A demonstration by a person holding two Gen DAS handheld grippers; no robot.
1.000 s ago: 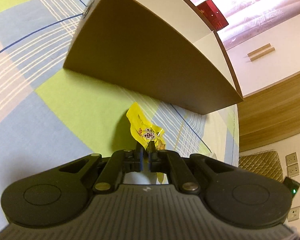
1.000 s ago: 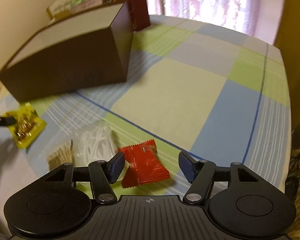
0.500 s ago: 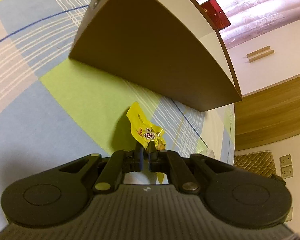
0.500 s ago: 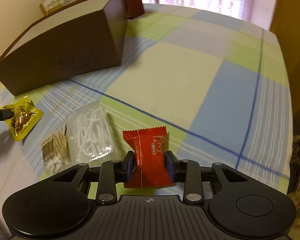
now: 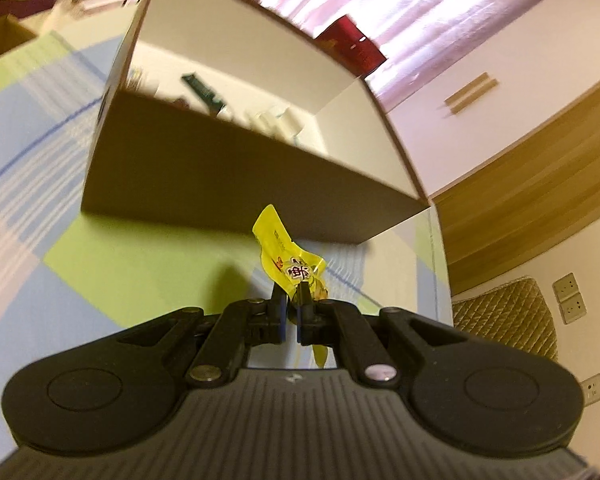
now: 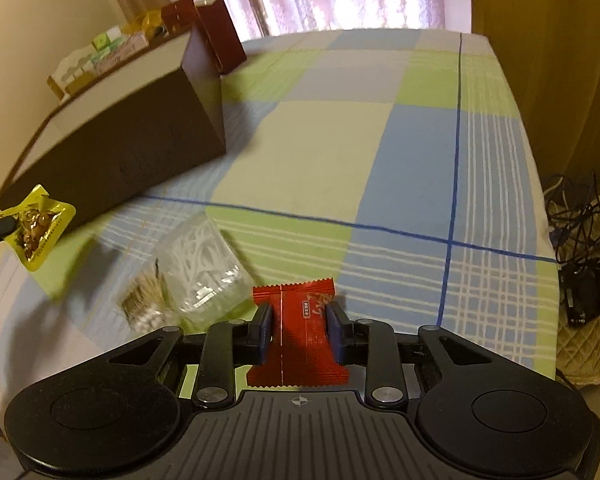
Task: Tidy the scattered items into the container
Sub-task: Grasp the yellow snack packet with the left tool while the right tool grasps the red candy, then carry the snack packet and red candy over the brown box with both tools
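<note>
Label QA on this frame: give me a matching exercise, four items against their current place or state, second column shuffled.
Items:
1. yellow packet
2. red packet
3. cotton swabs
4. box

States:
A. lying on the cloth, ungripped
B. clamped in the right gripper
C. open-topped, items already inside
D. pinched in the left gripper, short of the box

Pairs: 1-D, 2-B, 3-A, 4-C
</note>
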